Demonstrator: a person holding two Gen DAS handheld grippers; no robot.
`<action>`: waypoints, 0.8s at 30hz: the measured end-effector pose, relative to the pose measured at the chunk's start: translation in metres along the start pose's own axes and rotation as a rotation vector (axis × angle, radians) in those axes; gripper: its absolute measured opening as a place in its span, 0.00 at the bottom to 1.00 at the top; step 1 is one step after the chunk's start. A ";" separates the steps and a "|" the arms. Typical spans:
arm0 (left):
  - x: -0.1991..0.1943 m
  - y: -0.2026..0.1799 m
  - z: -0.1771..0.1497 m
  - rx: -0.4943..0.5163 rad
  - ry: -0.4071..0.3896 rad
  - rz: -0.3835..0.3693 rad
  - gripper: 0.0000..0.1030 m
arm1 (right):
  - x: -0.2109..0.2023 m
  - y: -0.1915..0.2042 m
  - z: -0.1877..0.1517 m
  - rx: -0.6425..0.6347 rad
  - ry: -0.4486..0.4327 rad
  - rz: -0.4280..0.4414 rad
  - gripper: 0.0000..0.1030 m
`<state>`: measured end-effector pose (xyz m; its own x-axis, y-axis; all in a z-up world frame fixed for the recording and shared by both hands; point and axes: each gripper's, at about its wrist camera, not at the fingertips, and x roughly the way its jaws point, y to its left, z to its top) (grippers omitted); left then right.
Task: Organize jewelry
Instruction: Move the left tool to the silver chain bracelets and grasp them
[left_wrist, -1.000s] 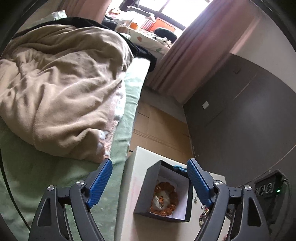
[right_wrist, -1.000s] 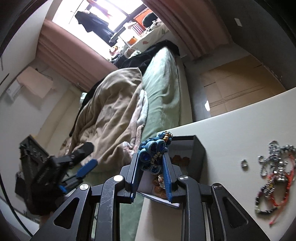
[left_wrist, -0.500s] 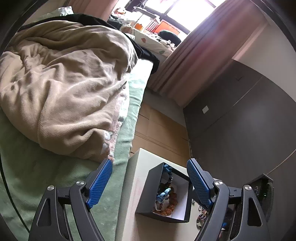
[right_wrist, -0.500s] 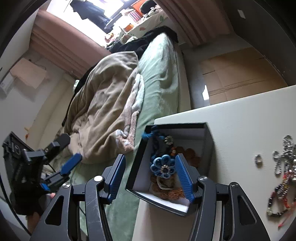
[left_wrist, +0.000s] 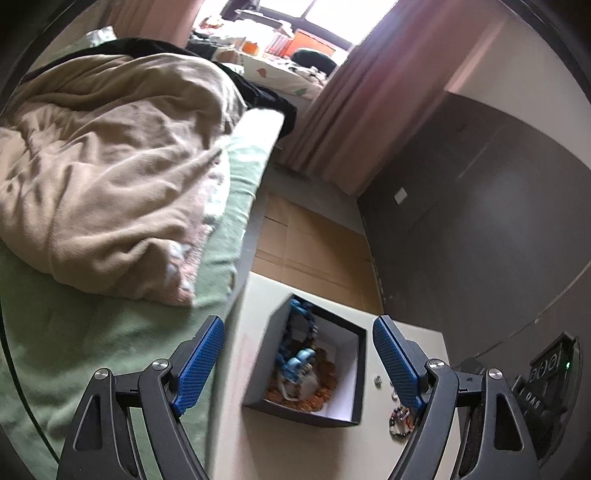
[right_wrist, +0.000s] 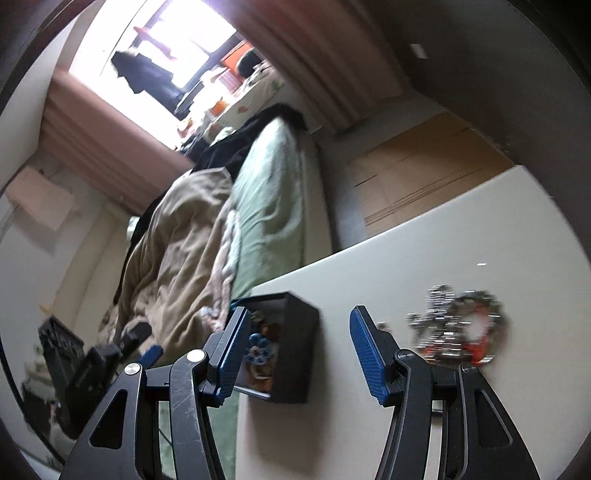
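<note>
A black open box (left_wrist: 355, 373) with a white lining stands on the pale table (left_wrist: 258, 443). In it lie a blue flower necklace (left_wrist: 299, 360) and orange beaded jewelry (left_wrist: 325, 373). My left gripper (left_wrist: 295, 362) is open and empty, above the box. My right gripper (right_wrist: 295, 347) is open and empty, with the box (right_wrist: 295, 332) just left of its middle and the blue necklace (right_wrist: 258, 349) by its left finger. A blurred pile of silver and red jewelry (right_wrist: 458, 325) lies on the table to the right; part of it shows in the left wrist view (left_wrist: 400, 421).
A small ring (left_wrist: 377, 380) lies right of the box. A bed with green sheet (left_wrist: 74, 332) and beige blanket (left_wrist: 110, 166) borders the table's left edge. A dark cabinet (left_wrist: 480, 240) stands behind. Cardboard (left_wrist: 310, 240) covers the floor beyond.
My right gripper opened and dropped the blue necklace into the box, then swung right toward the loose jewelry pile. My left gripper stayed open and shifted slightly.
</note>
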<state>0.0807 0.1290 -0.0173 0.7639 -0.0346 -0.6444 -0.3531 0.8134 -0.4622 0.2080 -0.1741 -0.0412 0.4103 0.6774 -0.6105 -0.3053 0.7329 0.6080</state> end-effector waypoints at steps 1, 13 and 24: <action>0.001 -0.005 -0.002 0.014 0.005 -0.001 0.80 | -0.006 -0.006 0.001 0.012 -0.005 -0.008 0.55; 0.028 -0.080 -0.047 0.203 0.080 -0.021 0.80 | -0.045 -0.050 0.001 0.066 0.000 -0.138 0.55; 0.075 -0.144 -0.079 0.344 0.242 -0.060 0.49 | -0.056 -0.093 0.000 0.181 0.077 -0.190 0.55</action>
<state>0.1457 -0.0364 -0.0472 0.6139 -0.1895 -0.7663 -0.0798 0.9509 -0.2990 0.2140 -0.2804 -0.0636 0.3771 0.5371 -0.7546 -0.0677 0.8285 0.5559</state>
